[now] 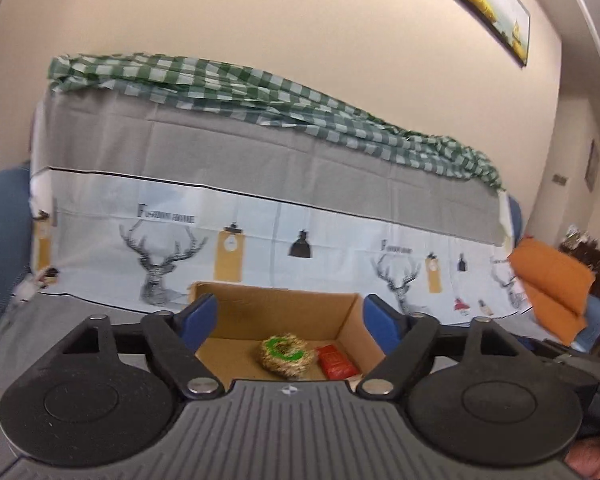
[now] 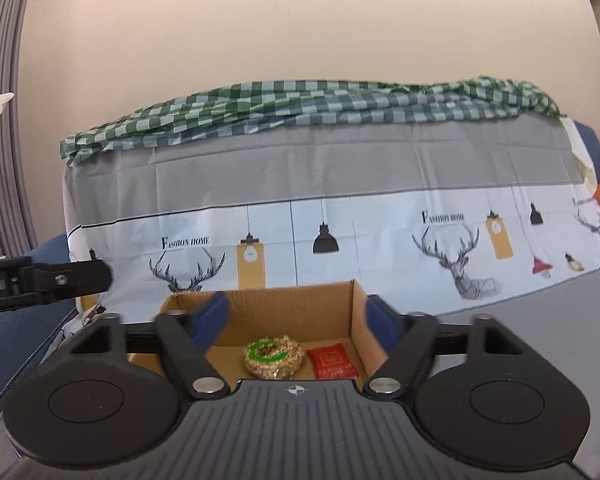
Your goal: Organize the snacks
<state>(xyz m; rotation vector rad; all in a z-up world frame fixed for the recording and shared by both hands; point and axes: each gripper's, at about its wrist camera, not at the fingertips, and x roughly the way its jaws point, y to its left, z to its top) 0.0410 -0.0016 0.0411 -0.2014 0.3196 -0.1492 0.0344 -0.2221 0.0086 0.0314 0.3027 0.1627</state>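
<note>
A round wrapped snack (image 2: 274, 356) with a green mark and a red packet (image 2: 333, 363) just right of it are seen lying in the open cardboard box (image 2: 260, 308), near its right wall. The box is set on a grey-covered surface before a deer-print cloth (image 2: 380, 240). Both the left tool (image 1: 288, 322) and the right tool (image 2: 296, 320) are held released, jaws wide, nothing between them. Judged from this, the next snack should be fetched and laid in the free left part.

Checked cloth (image 2: 300, 112) atop deer-print cover (image 2: 380, 232); orange cushion (image 1: 548, 280).
</note>
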